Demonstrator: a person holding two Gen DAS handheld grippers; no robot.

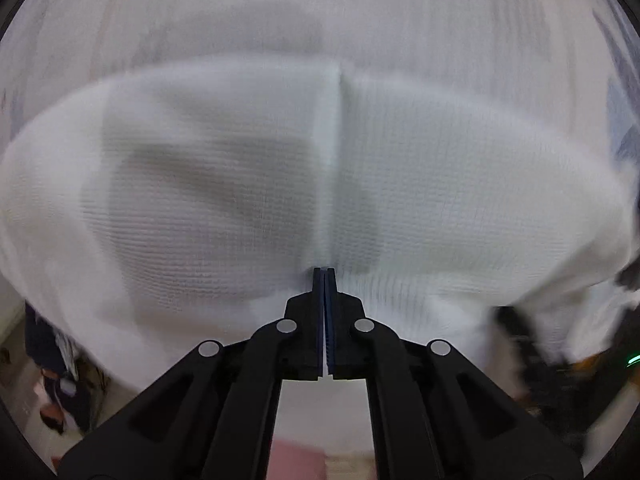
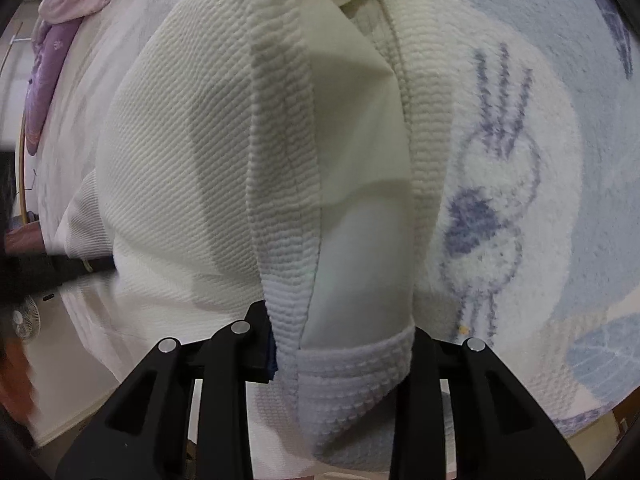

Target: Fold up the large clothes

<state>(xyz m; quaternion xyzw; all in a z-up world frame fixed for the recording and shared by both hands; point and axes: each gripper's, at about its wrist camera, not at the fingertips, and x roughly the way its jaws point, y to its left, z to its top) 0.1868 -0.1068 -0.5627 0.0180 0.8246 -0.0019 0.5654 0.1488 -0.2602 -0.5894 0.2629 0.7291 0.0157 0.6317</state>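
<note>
- Garment (image 1: 248,184), white with a waffle-like knit, hangs and drapes in front of both cameras above a pale printed blanket (image 2: 520,184) on what looks like a bed; it fills most of each view.
- Nearest in the left wrist view, the left tongs (image 1: 325,276) are pressed fully together on a thin fold of the fabric, a sliver of white showing between the blue pads.
- Nearest in the right wrist view, the right tongs (image 2: 344,344) stand partly apart with a thick ribbed edge band (image 2: 356,364) bunched between them; whether the pads press on it I cannot tell, as cloth hides the tips.
- Risk: if that hold is loose, the heavy band could slide out and that side drop in a heap, spoiling the fold.
- Risk: the left pinch takes only a narrow ridge of cloth, so a tug sideways might pull it free or drag a crease across the panel.
- Risk: laid down unevenly, the two sides may land skewed, one overlapping the other.
- Farther off, a purple and pink cloth (image 2: 52,56) lies at the blanket's far left edge.
- No containers appear in either view.
</note>
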